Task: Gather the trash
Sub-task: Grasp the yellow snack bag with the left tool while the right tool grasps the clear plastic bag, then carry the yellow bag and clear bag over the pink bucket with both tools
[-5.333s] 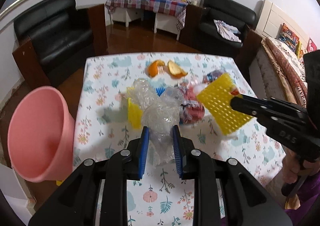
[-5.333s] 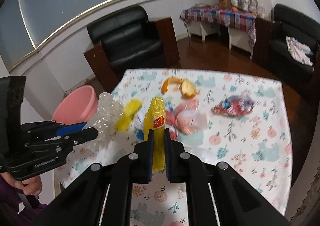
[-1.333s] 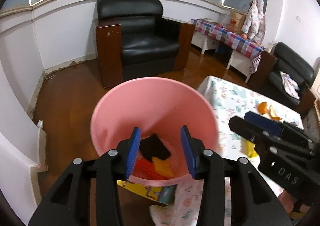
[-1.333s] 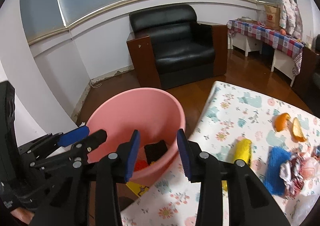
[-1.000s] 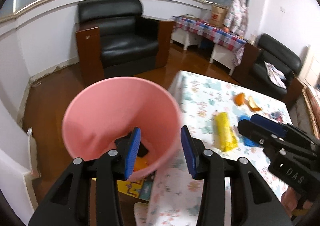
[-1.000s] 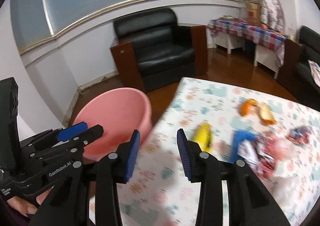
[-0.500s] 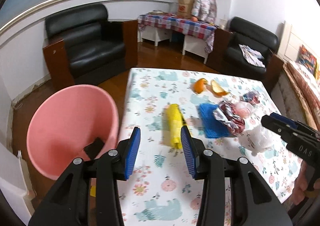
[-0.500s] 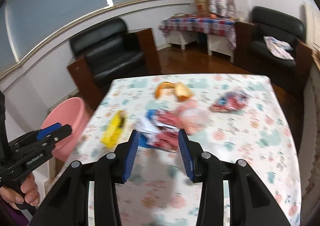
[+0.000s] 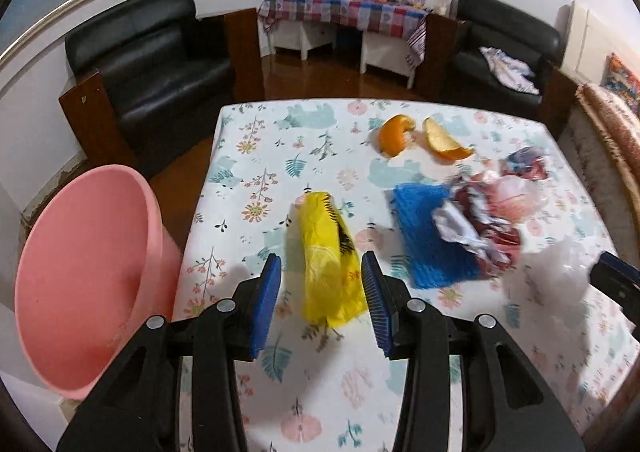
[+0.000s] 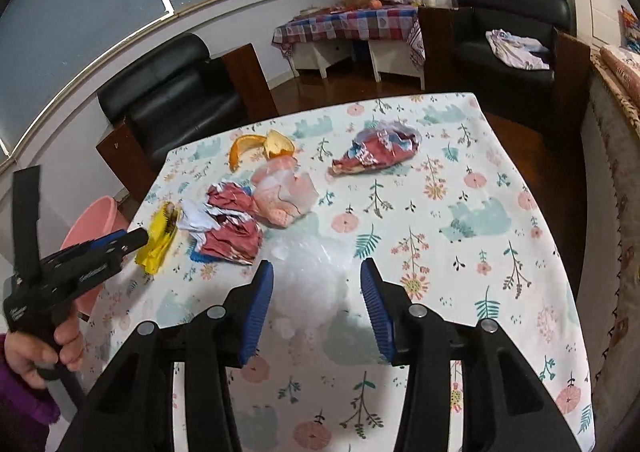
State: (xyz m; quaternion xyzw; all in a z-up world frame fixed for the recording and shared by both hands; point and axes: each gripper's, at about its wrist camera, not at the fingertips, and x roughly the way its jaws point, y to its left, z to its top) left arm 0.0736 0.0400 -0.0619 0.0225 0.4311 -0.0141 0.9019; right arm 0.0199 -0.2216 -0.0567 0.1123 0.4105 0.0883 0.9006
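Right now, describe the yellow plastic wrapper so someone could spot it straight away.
Find the floral-print tablecloth, then its side nearest the pink plastic bucket. The crumpled yellow plastic wrapper lies there, left of the blue mesh sheet; it is the only yellow piece, with black print along one edge.

The pink bin (image 9: 86,284) left of the left fingers (image 9: 267,304) shows no bottom from here. The blue mesh (image 9: 430,248) is partly hidden under crumpled wrappers (image 9: 478,226). The clear bag (image 10: 310,276) between the right fingers (image 10: 256,304) is blurred.
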